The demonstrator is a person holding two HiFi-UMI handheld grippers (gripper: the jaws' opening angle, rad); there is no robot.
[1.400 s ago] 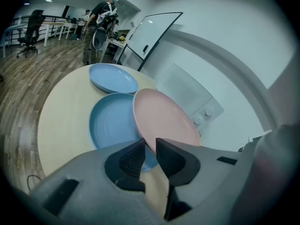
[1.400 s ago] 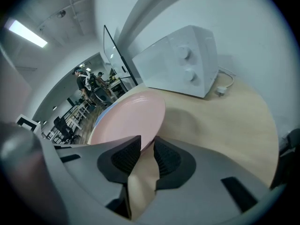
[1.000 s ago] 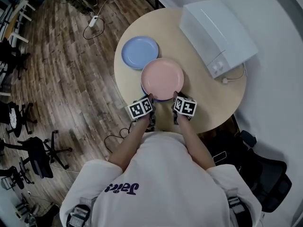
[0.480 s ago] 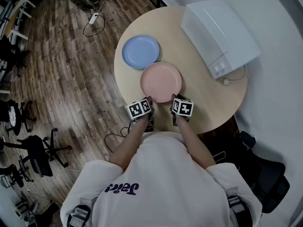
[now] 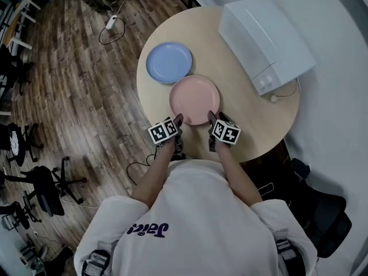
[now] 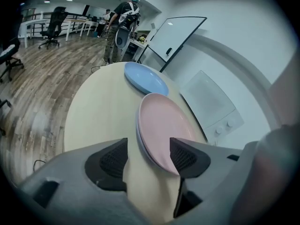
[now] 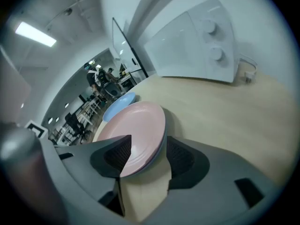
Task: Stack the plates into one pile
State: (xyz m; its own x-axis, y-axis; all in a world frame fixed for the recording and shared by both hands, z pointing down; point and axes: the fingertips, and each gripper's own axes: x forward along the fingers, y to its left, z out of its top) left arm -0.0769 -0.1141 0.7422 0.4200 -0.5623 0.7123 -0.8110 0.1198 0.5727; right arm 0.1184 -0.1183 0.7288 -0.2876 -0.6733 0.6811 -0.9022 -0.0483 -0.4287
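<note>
Left gripper [image 5: 177, 119] and right gripper [image 5: 211, 120] are opening, letting go of pink plate [image 5: 194, 99] | it is now lying on lavender-blue plate [image 7: 157, 154] | light-blue plate [image 5: 168, 62] is waiting alongside, unstacked.

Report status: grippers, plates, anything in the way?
Left gripper and right gripper: jaws opening, pink plate rim between each pair, not pinched. Pink plate rests on a lower plate; blue plate lies apart, unstacked. Nothing in the way.
</note>
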